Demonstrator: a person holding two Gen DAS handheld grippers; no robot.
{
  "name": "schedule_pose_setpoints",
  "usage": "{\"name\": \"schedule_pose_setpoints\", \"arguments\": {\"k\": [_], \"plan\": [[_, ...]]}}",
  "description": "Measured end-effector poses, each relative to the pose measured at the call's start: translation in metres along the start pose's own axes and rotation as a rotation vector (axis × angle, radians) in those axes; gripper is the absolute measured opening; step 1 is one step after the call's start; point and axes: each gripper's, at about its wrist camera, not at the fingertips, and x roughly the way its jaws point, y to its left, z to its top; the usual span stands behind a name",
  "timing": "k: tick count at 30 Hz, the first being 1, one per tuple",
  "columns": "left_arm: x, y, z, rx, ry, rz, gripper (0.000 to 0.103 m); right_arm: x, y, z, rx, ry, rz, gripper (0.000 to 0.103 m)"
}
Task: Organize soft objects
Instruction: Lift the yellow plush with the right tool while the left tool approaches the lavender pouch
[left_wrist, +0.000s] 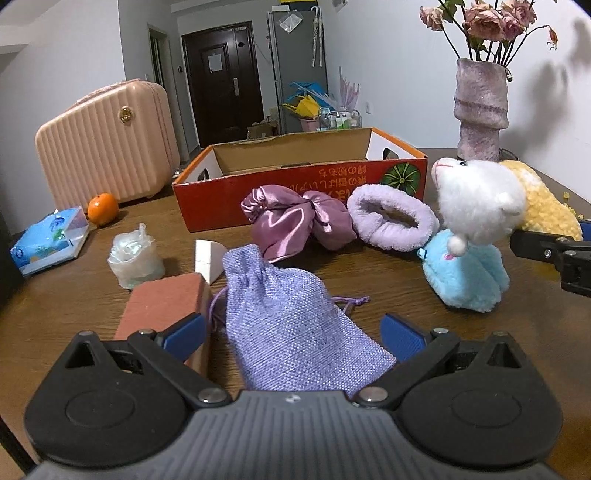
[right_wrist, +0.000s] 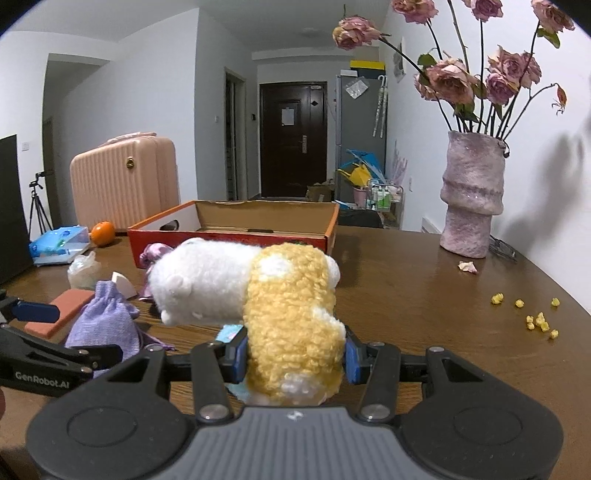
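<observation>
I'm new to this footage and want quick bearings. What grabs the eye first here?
The white and yellow plush toy, clamped in the right gripper above the table. Next the lilac drawstring pouch lying between the open left gripper's fingers. Behind them sits the open red cardboard box, with the vase of dried roses at right.

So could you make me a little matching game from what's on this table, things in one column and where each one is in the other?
Things:
1. yellow and white plush toy
2. lilac drawstring pouch
3. orange
4. vase of dried roses

Places:
A. lying flat on the table between the open jaws of the left gripper
B. beside the pink suitcase
C. squeezed in the jaws of the right gripper
D. standing at the table's far right, near the wall

Pairs: 1-C, 2-A, 3-B, 4-D
</observation>
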Motion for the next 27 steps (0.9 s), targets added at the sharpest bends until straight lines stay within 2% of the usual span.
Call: {"name": "schedule_pose_setpoints", "arguments": {"k": [11,18,20,21,27], "plan": [[0.02,0.005,0.0,-0.007,0.011,0.01,0.103,0.01,-0.001,-0.004,0.018,0.027,-0.032,0.048],[0.033,0.011,-0.003,-0.021,0.058,-0.018,0.08,0.016,-0.001,-0.006,0.017,0.043,-0.038,0.048],[0.034,0.011,-0.004,-0.022,0.064,-0.029,0.077,0.015,0.0,-0.006,0.017,0.041,-0.039,0.048],[0.034,0.012,-0.004,-0.024,0.067,-0.035,0.071,0.015,0.0,-0.007,0.016,0.041,-0.041,0.048],[0.034,0.012,-0.005,-0.033,0.073,-0.061,0.053,0.015,0.0,-0.006,0.015,0.031,-0.042,0.048]]}}
